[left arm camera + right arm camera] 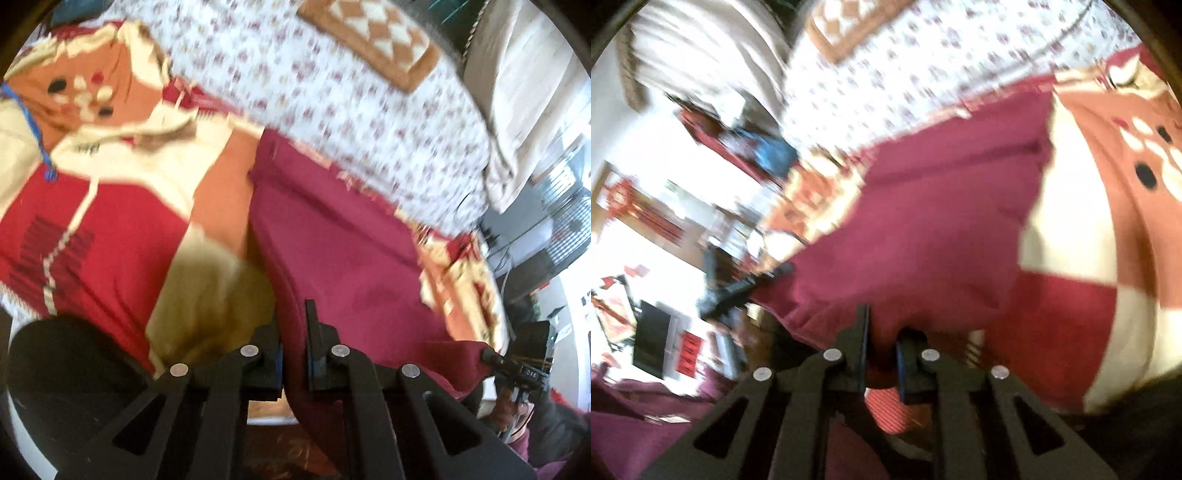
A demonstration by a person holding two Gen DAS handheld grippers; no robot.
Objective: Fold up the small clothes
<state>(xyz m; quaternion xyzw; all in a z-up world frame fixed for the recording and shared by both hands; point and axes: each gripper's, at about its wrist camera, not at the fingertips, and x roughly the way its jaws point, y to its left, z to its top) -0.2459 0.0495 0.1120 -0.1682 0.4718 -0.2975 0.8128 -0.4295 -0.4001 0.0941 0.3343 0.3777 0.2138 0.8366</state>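
A dark maroon garment is stretched out over a red, orange and cream patterned blanket. My left gripper is shut on one near corner of the garment. My right gripper is shut on the other near corner of the same maroon garment. The right gripper also shows at the far right of the left wrist view, holding the cloth edge. The left gripper shows at the left of the right wrist view. Both views are motion-blurred.
A white floral-print bedsheet lies beyond the garment, with a brown and white checkered cushion on it. A cartoon face is printed on the blanket. Room furniture and wall decorations lie to the side.
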